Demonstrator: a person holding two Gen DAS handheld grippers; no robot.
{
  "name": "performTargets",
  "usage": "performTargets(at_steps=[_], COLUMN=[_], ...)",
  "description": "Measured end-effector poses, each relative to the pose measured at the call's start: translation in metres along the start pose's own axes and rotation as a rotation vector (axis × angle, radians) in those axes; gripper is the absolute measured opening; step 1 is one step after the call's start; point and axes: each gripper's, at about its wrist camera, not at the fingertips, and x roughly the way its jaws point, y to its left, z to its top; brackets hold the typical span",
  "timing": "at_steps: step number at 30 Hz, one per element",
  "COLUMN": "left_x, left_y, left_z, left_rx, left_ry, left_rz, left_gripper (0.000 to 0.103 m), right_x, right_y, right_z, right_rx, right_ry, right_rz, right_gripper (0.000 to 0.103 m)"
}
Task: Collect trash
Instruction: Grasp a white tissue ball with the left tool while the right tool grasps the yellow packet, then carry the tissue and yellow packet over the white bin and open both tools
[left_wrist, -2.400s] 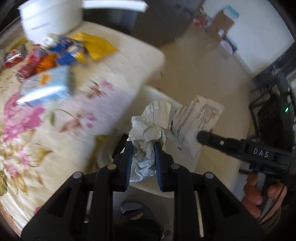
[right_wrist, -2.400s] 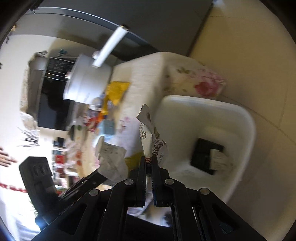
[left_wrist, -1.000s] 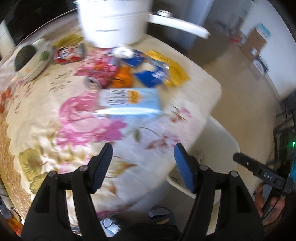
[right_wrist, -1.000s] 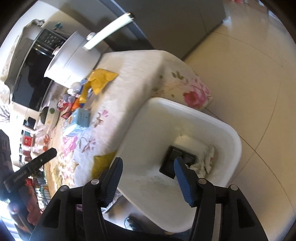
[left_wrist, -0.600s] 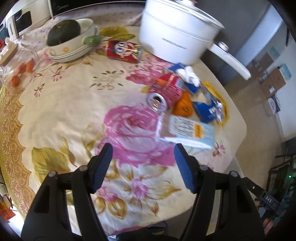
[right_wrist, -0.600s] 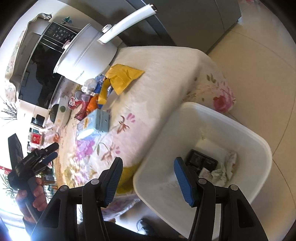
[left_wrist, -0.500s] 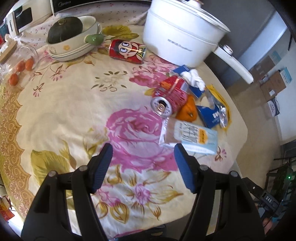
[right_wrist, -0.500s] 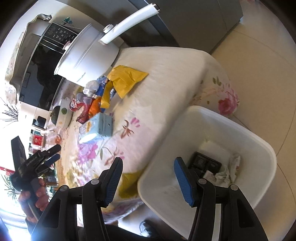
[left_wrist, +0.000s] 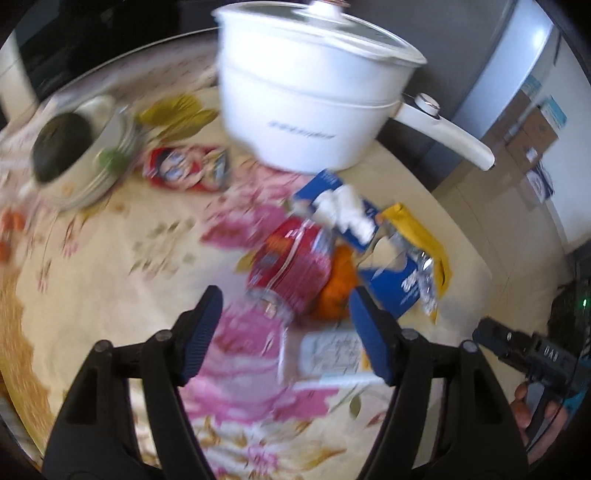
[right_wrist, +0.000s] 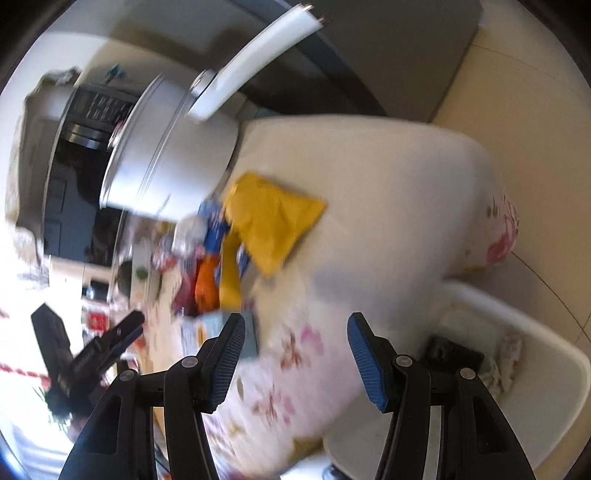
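Observation:
My left gripper (left_wrist: 286, 328) is open and empty, low over the flowered tablecloth, just short of a trash pile: a crushed red can (left_wrist: 291, 267), an orange wrapper (left_wrist: 338, 286), a blue packet (left_wrist: 397, 284), a yellow wrapper (left_wrist: 421, 236), a crumpled white tissue (left_wrist: 345, 210) and a light blue carton (left_wrist: 332, 356). My right gripper (right_wrist: 295, 350) is open and empty above the table corner. The yellow wrapper (right_wrist: 271, 221) and the carton (right_wrist: 221, 330) lie ahead of it. The white bin (right_wrist: 535, 398) sits low right and holds crumpled paper (right_wrist: 508, 354) and a dark item.
A large white pot (left_wrist: 314, 88) with a long handle (left_wrist: 443, 134) stands behind the pile. A second red can (left_wrist: 177, 168) and a bowl stack with a dark squash (left_wrist: 70, 155) lie at the left. Tiled floor (right_wrist: 517, 92) lies beyond the table's edge.
Both grippers let go of their paper trash into the bin and opened. The left one swung back over the table and closed in on the pile. The right one moved up toward the table.

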Motion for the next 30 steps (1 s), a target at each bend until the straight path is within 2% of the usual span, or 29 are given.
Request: performTargets(at_steps=[2, 12, 13, 15, 18, 21, 22, 23, 24, 25, 27, 30], left_x=[0.010, 0.055, 0.058, 0.066, 0.076, 0.084, 0.086, 0.088, 0.089, 0.088, 0.084, 0.075], left_y=[-0.007, -0.043, -0.045, -0.048, -0.047, -0.045, -0.044, -0.041, -0.038, -0.035, -0.033, -0.033], left_z=[0.011, 0.051, 0.053, 0.058, 0.061, 0.063, 0.062, 0.062, 0.062, 0.062, 0.062, 0.063], left_rx=[0.023, 0.113, 0.118, 0.115, 0.107, 0.111, 0.106, 0.093, 0.073, 0.055, 0.049, 0.049], left_ry=[0.005, 0.016, 0.018, 0.020, 0.032, 0.033, 0.042, 0.056, 0.063, 0.055, 0.034, 0.013], left_rz=[0.023, 0.087, 0.091, 0.095, 0.092, 0.097, 0.083, 0.057, 0.027, 0.011, 0.015, 0.010], left_gripper=[0.074, 0.074, 0.074, 0.074, 0.073, 0.060, 0.049, 0.031, 0.025, 0.025, 0.019, 0.017], right_x=[0.005, 0.039, 0.041, 0.053, 0.068, 0.085, 0.089, 0.093, 0.094, 0.094, 0.086, 0.076], right_y=[0.006, 0.069, 0.074, 0.088, 0.100, 0.104, 0.106, 0.106, 0.103, 0.098, 0.088, 0.084], right_z=[0.014, 0.048, 0.049, 0.053, 0.054, 0.055, 0.053, 0.052, 0.053, 0.055, 0.059, 0.063], right_rx=[-0.008, -0.330, -0.365, -0.439, -0.521, -0.562, -0.573, -0.585, -0.583, -0.561, -0.495, -0.472], right_ry=[-0.017, -0.042, -0.045, -0.041, -0.017, 0.011, 0.017, 0.023, 0.026, 0.029, 0.025, 0.007], right_rz=[-0.012, -0.165, -0.178, -0.214, -0.244, -0.293, -0.312, -0.332, -0.346, -0.337, -0.287, -0.267], right_gripper=[0.059, 0.059, 0.060, 0.069, 0.070, 0.070, 0.070, 0.069, 0.062, 0.056, 0.052, 0.047])
